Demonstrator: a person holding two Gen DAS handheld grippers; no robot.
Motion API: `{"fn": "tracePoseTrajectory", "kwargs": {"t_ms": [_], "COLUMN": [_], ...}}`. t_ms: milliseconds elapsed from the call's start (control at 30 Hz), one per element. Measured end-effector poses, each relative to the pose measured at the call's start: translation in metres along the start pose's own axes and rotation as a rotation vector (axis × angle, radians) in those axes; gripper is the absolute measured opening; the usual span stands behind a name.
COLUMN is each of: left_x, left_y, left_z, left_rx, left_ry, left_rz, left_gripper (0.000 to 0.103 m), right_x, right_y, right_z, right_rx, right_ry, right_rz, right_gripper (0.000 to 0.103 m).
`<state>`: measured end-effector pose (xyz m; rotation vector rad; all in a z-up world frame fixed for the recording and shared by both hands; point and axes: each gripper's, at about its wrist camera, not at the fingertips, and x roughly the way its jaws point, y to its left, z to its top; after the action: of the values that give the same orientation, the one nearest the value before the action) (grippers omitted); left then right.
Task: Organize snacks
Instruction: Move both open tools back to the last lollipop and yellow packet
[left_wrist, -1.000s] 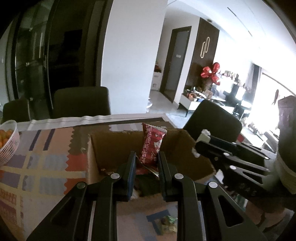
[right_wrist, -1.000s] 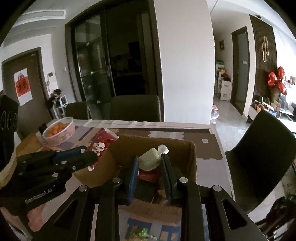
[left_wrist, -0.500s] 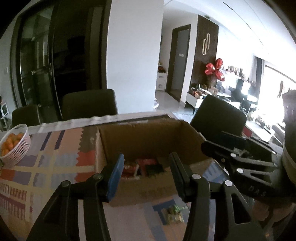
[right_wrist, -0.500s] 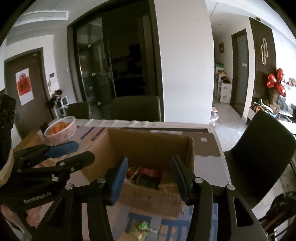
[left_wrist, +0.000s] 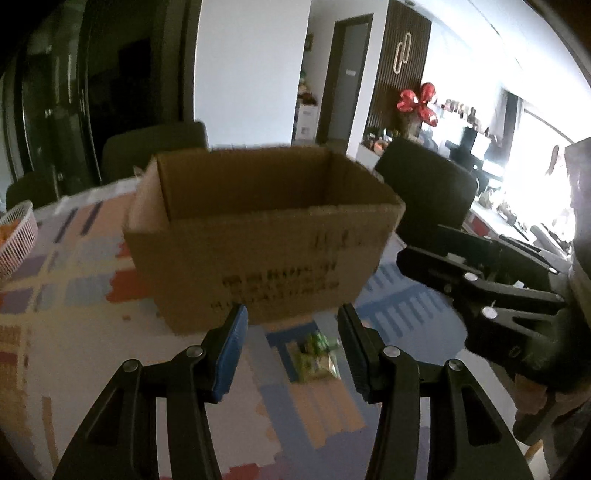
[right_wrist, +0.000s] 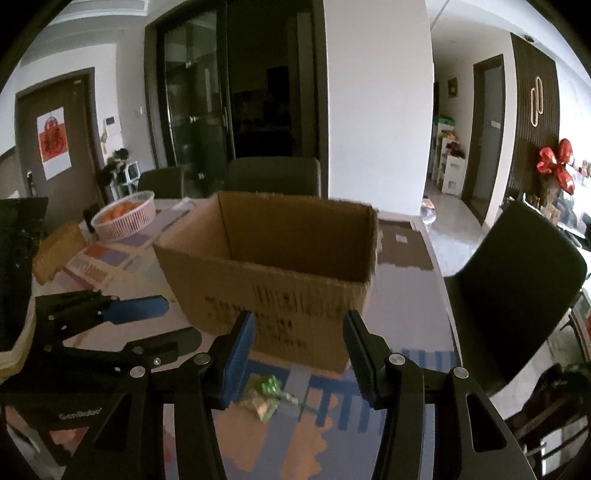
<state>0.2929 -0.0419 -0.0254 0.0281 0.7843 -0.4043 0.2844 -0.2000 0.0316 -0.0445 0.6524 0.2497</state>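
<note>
An open cardboard box (left_wrist: 266, 236) stands on the table; from this low angle its contents are hidden. It also shows in the right wrist view (right_wrist: 280, 269). A small green snack packet (left_wrist: 314, 356) lies on the patterned mat in front of the box, seen too in the right wrist view (right_wrist: 266, 397). My left gripper (left_wrist: 291, 328) is open and empty, above the packet. My right gripper (right_wrist: 299, 332) is open and empty, just behind the packet. Each gripper shows in the other's view, the right one (left_wrist: 480, 291) and the left one (right_wrist: 122, 325).
A pink basket of oranges (right_wrist: 123, 219) sits at the table's far left, also in the left wrist view (left_wrist: 14, 240). A tan object (right_wrist: 55, 251) lies near it. Dark chairs (right_wrist: 513, 280) stand around the table. A patterned mat (left_wrist: 74, 295) covers the tabletop.
Both grippers opened and let go of their snacks over the box, a red packet from the left and a pale bag from the right. Both then pulled back and sank to the box's near side.
</note>
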Motion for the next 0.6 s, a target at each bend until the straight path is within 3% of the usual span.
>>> {"fn": "tracePoseTrajectory", "kwargs": {"t_ms": [400, 600], "left_x": [0.051, 0.071], "left_y": [-0.02, -0.026], "left_z": [-0.042, -0.049], "left_rx": [-0.053, -0.05], "left_ry": [0.171, 0.219], "left_rz": [-0.067, -0.042], "left_gripper": [0.049, 0.047], "right_x": [0.019, 0.03], "right_y": [-0.022, -0.024], "right_z": [-0.044, -0.059], "right_rx": [0.043, 0.072], "right_ry": [0.12, 0.155], "right_rz": [-0.002, 0.003], "right_gripper": [0.051, 0.051]}}
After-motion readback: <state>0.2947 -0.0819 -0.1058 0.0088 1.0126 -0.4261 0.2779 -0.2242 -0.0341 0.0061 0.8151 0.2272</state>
